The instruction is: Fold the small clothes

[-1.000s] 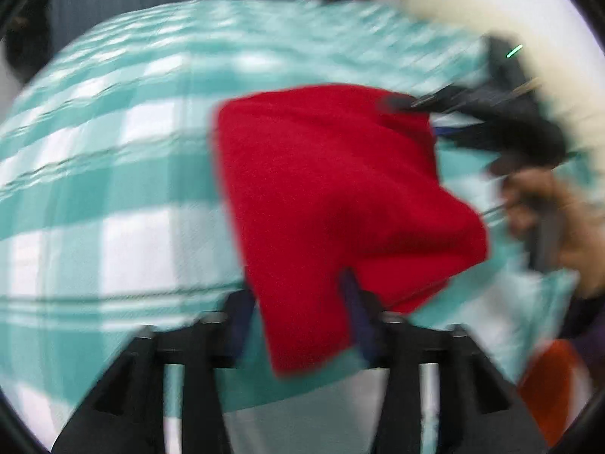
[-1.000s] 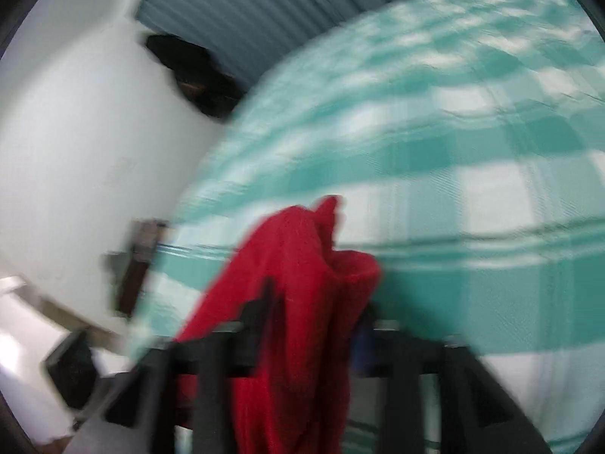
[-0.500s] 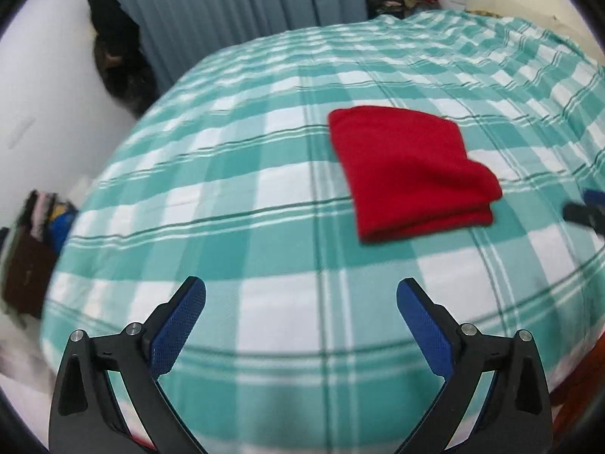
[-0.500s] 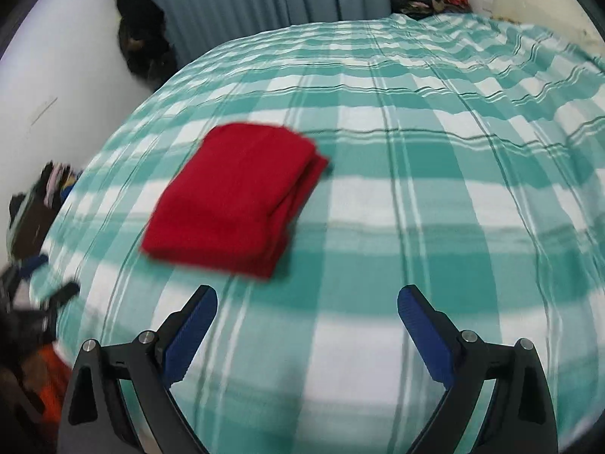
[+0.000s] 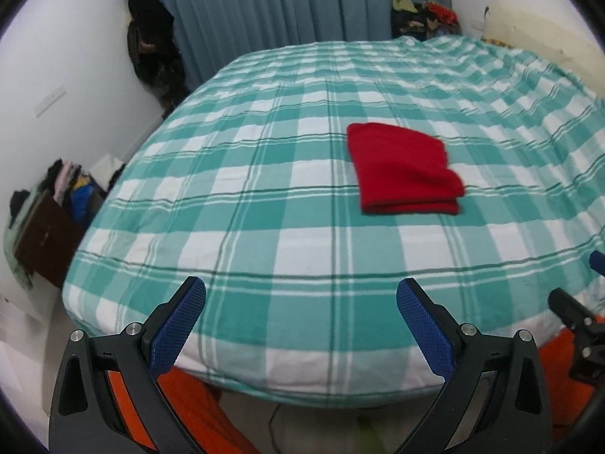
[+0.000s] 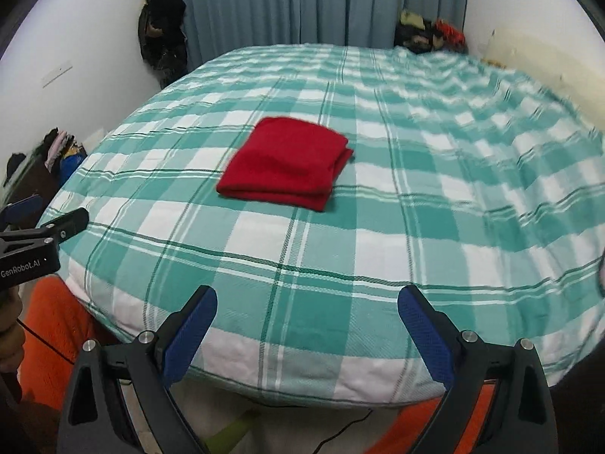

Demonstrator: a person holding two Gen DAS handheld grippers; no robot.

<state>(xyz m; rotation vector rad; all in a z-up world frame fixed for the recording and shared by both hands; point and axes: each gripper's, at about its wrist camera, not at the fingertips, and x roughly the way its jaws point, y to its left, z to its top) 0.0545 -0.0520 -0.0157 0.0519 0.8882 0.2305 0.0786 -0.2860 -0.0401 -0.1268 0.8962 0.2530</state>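
Both of my grippers have their jaws spread wide and hold nothing. My left gripper (image 5: 301,316) shows its two blue pads (image 5: 177,325) far from each other at the bottom of its view, and only the near edge of the bed (image 5: 264,227) is seen between them. My right gripper (image 6: 307,325) looks the same, with the blue pads apart and the checked cover between them. The jaws of both have just been opening, and no cloth is between them now. In the left view a part of the right gripper appears at the right border, and in the right view the left gripper appears at the left border, with white letters on its black body. Under the grippers I see orange fabric (image 6: 49,325), close to the foot of the bed. Further out, the red garment (image 5: 406,168) lies folded on the green and white checked cover, flat, with its layers visible along the near edge. It is well apart from both grippers, to the right of centre in the left view and a little to the left of centre in the right view (image 6: 285,162). Behind the bed hangs a grey-blue curtain (image 5: 272,3). A pile of clothes (image 5: 423,15) is at the far corner, a dark item (image 5: 151,38) hangs on the white wall at the left, and more clothes lie on a brown box (image 5: 45,234) on the floor.
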